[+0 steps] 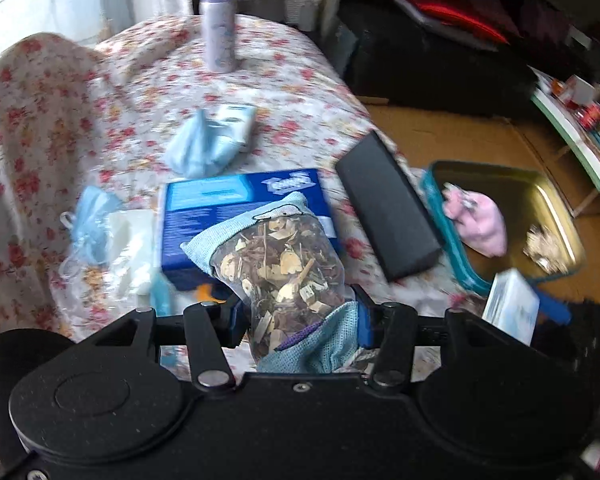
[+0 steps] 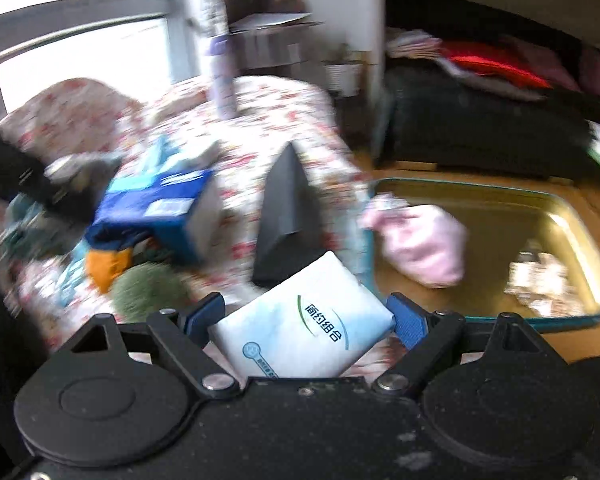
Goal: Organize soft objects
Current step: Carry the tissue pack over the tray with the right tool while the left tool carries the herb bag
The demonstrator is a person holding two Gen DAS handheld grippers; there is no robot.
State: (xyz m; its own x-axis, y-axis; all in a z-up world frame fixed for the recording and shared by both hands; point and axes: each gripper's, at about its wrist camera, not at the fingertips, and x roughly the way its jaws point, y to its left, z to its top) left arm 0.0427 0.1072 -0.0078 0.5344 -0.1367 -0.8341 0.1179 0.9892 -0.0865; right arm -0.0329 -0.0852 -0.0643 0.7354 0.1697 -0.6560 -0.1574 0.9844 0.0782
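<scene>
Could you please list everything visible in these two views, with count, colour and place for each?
Sachet of dried bits: one, clear with light-blue mesh, between left gripper's pads.
Tissue pack: one, white, between right gripper's pads.
Box: one, blue, table middle.
Case: one, black, table edge beside the tin.
Tin: one, teal outside, gold inside, right of table.
Pouch: one, pink, inside tin.
Bottle: one, lilac, upright at far end.
Face masks: at least two, light blue, on floral tablecloth.
Left gripper: black, blue pads, closed on sachet.
Right gripper: same colours, closed on tissue pack.
</scene>
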